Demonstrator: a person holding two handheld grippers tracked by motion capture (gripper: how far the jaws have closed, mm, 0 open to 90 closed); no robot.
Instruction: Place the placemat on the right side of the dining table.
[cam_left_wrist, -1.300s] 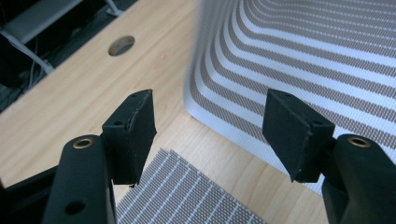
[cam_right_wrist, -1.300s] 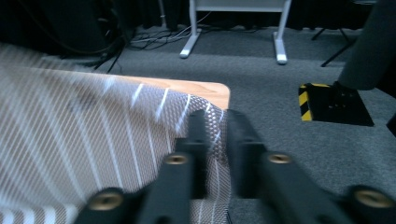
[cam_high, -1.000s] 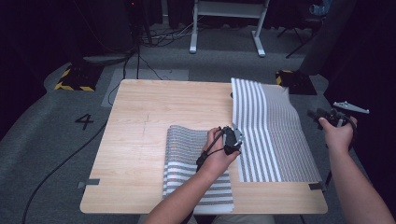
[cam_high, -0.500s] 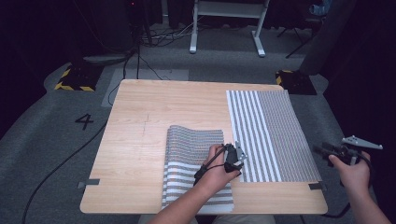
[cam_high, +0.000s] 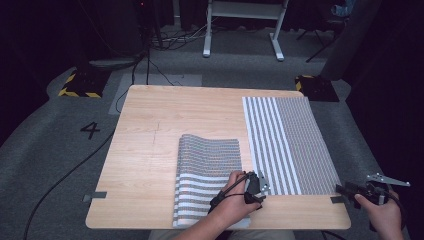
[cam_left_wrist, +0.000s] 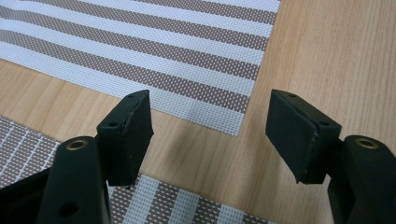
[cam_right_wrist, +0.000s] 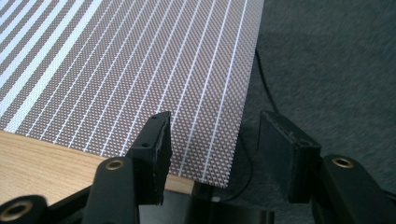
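Two striped mats (cam_high: 287, 145) (cam_high: 207, 175) are laid on the counter (cam_high: 150, 145).
Left tongs (cam_left_wrist: 210, 135) and right tongs (cam_right_wrist: 215, 149) are held open, empty; the nearer mat's lower edge is hidden by the forearm.

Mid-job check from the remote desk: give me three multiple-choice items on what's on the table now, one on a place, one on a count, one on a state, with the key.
1. Where does the flat striped mat lie?
A. along the table's right side
B. at the table's far left corner
C. on the floor

2. How many striped mats are on the table?
A. one
B. two
C. four

3. How does the left gripper stand?
A. shut on a mat
B. open, holding nothing
C. shut on a cable

Key:
1 A, the high view shows it running from the far edge to the near edge on the right.
2 B, the flat one plus the bowed mat nearer the middle.
3 B, the left gripper view shows its jaws wide apart over bare wood.
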